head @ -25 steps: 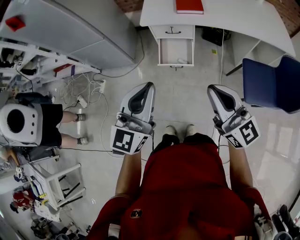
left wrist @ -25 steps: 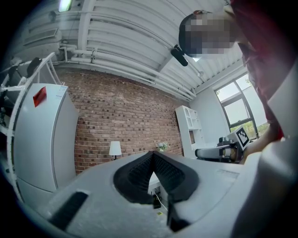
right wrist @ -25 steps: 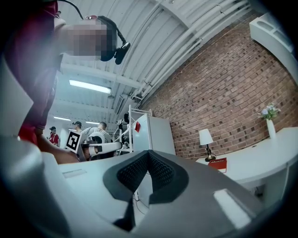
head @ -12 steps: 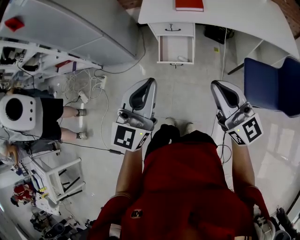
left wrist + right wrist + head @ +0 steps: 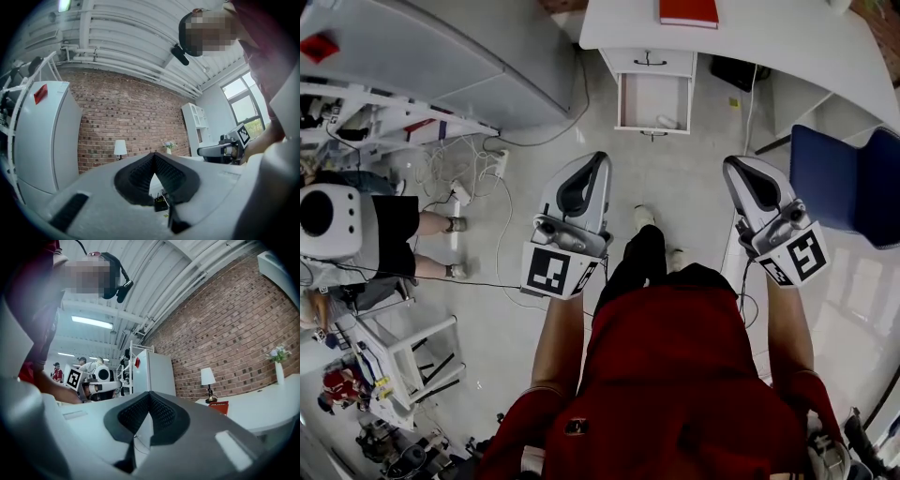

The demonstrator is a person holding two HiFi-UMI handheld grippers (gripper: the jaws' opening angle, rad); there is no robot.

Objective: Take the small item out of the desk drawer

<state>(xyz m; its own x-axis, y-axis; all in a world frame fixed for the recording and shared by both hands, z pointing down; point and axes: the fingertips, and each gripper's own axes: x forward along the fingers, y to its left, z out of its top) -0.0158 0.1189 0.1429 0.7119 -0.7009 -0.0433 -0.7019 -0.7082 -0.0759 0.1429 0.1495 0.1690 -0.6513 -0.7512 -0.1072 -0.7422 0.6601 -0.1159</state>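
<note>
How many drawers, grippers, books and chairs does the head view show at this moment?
Drawers: 2 (closed upper drawer, open lower drawer)
Grippers: 2 (left gripper, right gripper)
Books: 1 (red book)
Chairs: 1 (blue chair)
Total: 6
</note>
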